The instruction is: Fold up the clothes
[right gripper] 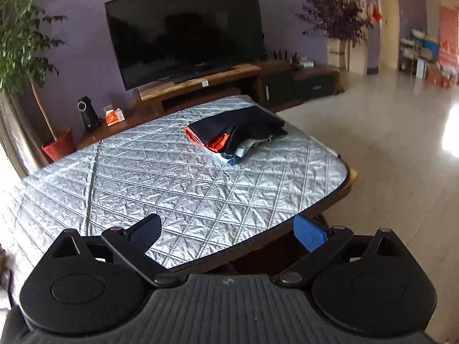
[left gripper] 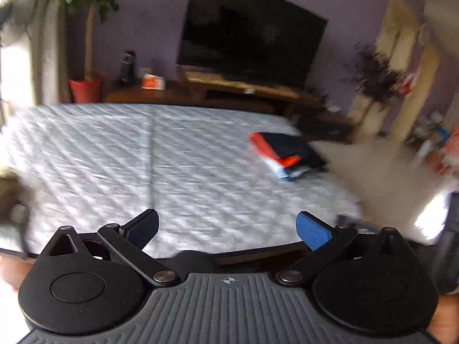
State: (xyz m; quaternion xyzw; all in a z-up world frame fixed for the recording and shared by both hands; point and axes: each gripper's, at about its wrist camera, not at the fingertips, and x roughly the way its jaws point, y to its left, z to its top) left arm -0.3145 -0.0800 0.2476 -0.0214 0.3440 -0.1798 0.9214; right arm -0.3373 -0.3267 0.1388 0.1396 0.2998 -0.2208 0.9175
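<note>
A stack of folded clothes (right gripper: 238,134), dark navy on top with orange and pale blue layers beneath, lies near the far right corner of the quilted silver table cover (right gripper: 172,183). It also shows in the blurred left wrist view (left gripper: 287,152). My left gripper (left gripper: 228,230) is open and empty above the table's near edge. My right gripper (right gripper: 226,232) is open and empty at the near right edge, well short of the stack.
A large dark TV (right gripper: 186,34) stands on a wooden cabinet (right gripper: 218,83) behind the table. A potted plant in a red pot (right gripper: 58,147) is at the far left. Pale floor (right gripper: 387,149) lies to the right.
</note>
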